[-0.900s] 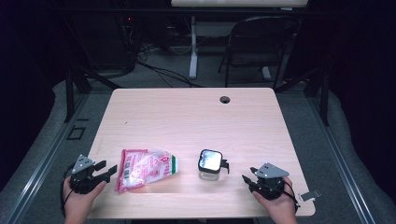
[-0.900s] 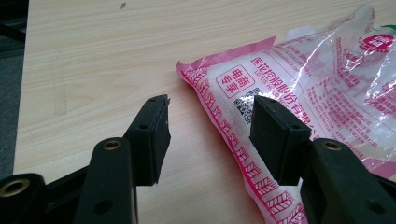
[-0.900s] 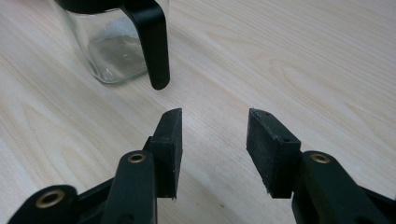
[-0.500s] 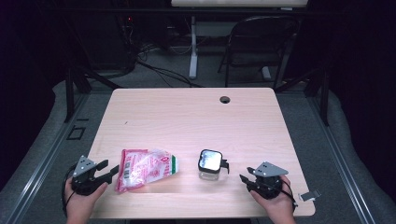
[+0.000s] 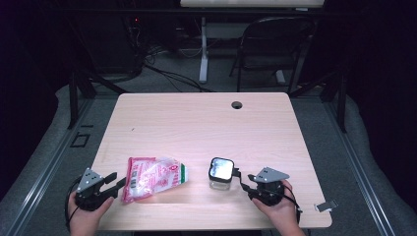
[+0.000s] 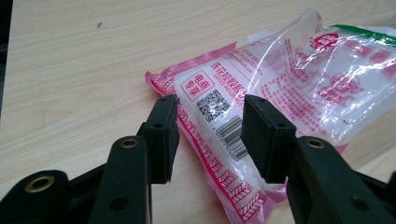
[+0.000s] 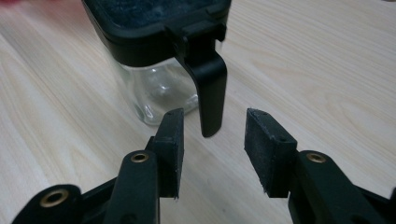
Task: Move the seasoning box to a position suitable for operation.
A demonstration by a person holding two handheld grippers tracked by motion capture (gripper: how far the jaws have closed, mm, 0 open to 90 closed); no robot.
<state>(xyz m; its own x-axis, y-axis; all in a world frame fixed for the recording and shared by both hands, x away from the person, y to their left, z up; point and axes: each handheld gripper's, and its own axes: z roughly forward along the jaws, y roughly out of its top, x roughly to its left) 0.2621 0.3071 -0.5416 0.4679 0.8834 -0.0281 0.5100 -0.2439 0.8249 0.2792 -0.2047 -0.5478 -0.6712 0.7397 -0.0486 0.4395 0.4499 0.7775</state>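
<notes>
A pink and clear plastic bag (image 5: 152, 176) with red print lies flat on the wooden table (image 5: 206, 128), near its front left. My left gripper (image 5: 117, 185) sits at the bag's left end with its jaws apart. In the left gripper view the barcode end of the bag (image 6: 219, 126) lies between the pads (image 6: 163, 135), which do not press on it. A square glass jar (image 5: 221, 173) with a black lid stands right of the bag. My right gripper (image 5: 243, 180) is open just right of it. In the right gripper view the lid's black latch (image 7: 210, 93) hangs just ahead of my open gripper (image 7: 212, 149).
A round cable hole (image 5: 237, 104) is near the table's far edge. A small grey clip (image 5: 326, 206) hangs off the front right corner. Behind the table stand a chair (image 5: 275, 44) and cables on the floor. Both hands rest at the table's front edge.
The right gripper has edged slightly left, toward the jar. The left gripper, the bag and the jar have stayed where they were.
</notes>
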